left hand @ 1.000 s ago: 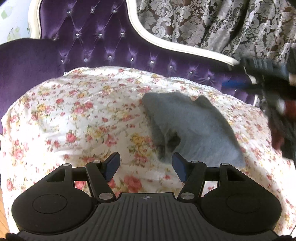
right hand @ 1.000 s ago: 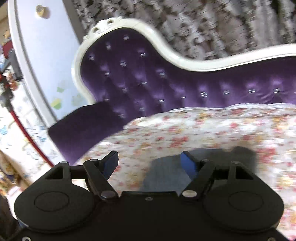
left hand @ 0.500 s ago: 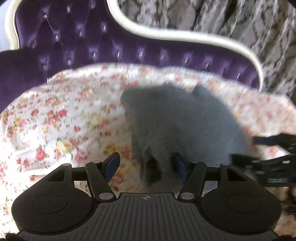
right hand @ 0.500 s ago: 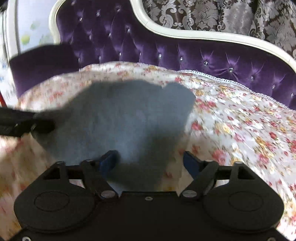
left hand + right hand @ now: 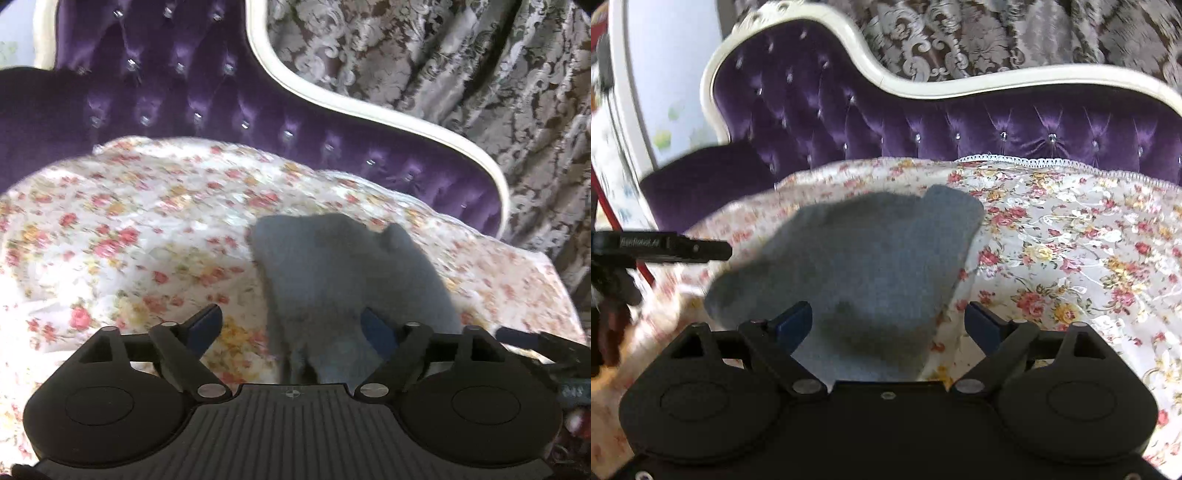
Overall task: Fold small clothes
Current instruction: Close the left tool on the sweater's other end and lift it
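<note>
A soft grey knit garment (image 5: 871, 258), roughly triangular, lies rumpled on the flowered quilt (image 5: 1071, 240) covering the tufted purple velvet sofa (image 5: 960, 122). Left claw (image 5: 291, 325) and right claw (image 5: 888, 325) hover over its near edge, both released.

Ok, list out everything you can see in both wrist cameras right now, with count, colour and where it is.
grey garment: one, grey, lying on the floral cover, just ahead of both grippers
floral cover: one, white with red and yellow flowers, spread over the sofa seat
sofa: one, purple tufted velvet with a cream frame, behind the cover
curtain: one, grey and brown damask, behind the sofa
white panel: one, pale with small coloured marks, left of the sofa in the right wrist view
left gripper: one, black with blue pads, open, low over the garment's near left part
right gripper: one, black with blue pads, open, over the garment's near edge
</note>
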`<state>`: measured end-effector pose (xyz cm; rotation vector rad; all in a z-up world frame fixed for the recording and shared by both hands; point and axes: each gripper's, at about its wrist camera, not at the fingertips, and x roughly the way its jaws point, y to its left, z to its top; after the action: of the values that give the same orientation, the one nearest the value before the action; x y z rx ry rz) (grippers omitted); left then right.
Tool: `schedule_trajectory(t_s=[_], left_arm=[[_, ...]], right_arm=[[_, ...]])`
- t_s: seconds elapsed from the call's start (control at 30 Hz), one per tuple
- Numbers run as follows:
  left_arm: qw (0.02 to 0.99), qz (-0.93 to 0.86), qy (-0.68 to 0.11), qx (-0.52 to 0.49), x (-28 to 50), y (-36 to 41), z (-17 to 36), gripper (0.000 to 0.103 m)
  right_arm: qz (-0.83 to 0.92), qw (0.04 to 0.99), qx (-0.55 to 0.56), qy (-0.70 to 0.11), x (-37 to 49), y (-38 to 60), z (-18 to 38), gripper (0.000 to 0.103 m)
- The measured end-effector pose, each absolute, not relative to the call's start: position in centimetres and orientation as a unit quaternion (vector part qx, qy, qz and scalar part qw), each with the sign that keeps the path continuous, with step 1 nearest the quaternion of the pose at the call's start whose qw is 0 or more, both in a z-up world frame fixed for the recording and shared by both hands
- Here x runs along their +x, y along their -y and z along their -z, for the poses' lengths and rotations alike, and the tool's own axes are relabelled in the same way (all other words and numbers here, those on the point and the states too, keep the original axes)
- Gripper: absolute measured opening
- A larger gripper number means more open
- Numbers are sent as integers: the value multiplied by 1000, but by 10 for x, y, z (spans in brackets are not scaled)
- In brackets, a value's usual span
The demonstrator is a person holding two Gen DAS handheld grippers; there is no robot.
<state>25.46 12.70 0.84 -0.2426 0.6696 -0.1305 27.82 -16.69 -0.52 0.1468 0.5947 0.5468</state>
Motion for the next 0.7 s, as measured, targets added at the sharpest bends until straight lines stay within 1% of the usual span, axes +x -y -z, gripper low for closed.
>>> schedule_trajectory(t_s=[0.17,0.3,0.5,0.7], left_arm=[[914,95,-380,-105,268,-109,14,84],[905,96,-400,-113,281,-105,32,84],[895,115,-400,-163,297,-105,41,84],[897,123,-387,-176,306,-100,43,88]], right_arm=[[-270,911,107,-291,286,174,7,91],[-282,906,121,-290,288,178,9,91],[-302,890,155,-303,314,181,18,93],[-308,867,201,-337,355,177,41,93]])
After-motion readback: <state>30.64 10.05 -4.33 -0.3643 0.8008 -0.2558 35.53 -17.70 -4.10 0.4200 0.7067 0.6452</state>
